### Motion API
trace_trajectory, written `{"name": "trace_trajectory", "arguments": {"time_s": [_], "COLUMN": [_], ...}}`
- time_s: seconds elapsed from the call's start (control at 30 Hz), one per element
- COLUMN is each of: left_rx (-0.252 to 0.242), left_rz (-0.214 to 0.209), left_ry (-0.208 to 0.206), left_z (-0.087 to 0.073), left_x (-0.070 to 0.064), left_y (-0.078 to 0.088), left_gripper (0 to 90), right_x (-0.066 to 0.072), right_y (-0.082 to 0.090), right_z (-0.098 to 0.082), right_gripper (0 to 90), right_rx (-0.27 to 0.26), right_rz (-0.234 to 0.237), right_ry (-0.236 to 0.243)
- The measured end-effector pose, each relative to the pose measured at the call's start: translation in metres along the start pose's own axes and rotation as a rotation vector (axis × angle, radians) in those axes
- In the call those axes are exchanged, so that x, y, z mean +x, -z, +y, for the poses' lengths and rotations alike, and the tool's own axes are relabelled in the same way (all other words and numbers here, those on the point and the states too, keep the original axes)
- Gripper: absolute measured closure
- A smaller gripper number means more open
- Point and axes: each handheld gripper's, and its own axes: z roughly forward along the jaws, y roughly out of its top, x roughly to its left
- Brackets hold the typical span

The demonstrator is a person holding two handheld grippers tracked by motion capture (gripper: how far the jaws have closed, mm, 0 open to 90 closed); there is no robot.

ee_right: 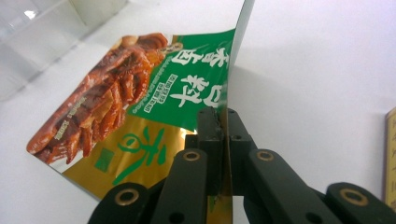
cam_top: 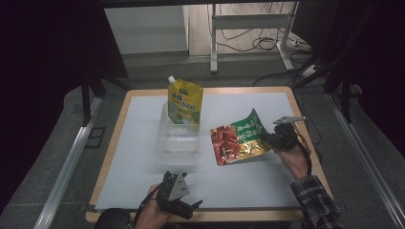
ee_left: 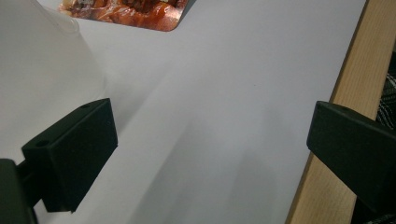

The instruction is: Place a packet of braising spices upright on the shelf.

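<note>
A clear bin (cam_top: 177,140) stands near the middle of the bench (cam_top: 143,95), a little left of centre. A yellow pouch (cam_top: 185,104) with a white cap stands upright in it, leaning against its far wall; whether anything else lies in the bin cannot be told.

The right gripper (cam_top: 273,138), near the right edge of the bench, has its jaws closed tight on the edge of a green and red packet (cam_top: 239,138). In the right gripper view the packet (ee_right: 140,112) is pinched between the jaws and fans out to the left, just right of the bin and outside it.

The left gripper (cam_top: 193,206) rests at the near edge, its jaws wide apart with only bare bench (ee_left: 233,93) between them.
</note>
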Motion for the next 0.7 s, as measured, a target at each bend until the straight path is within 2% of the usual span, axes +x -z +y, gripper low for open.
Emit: {"name": "trace_trajectory", "arguments": {"time_s": [0.2,0.57,0.7], "left_rx": [-0.001,-0.003,-0.001], "left_rz": [0.004,0.007,0.009], "left_ry": [0.002,0.005,0.004], "left_z": [0.0,0.0,0.0], "left_x": [0.0,0.0,0.001], "left_y": [0.0,0.0,0.0], "left_gripper": [1.7,1.8,1.9], "right_x": [-0.001,0.008,0.014], "right_y": [0.007,0.02,0.022], "right_z": [0.005,0.028,0.039], "right_gripper": [88.8,89.0,89.0], "right_rx": [-0.039,-0.088,-0.102], "right_rz": [0.04,0.075,0.078], "right_ry": [-0.033,-0.012,0.014]}}
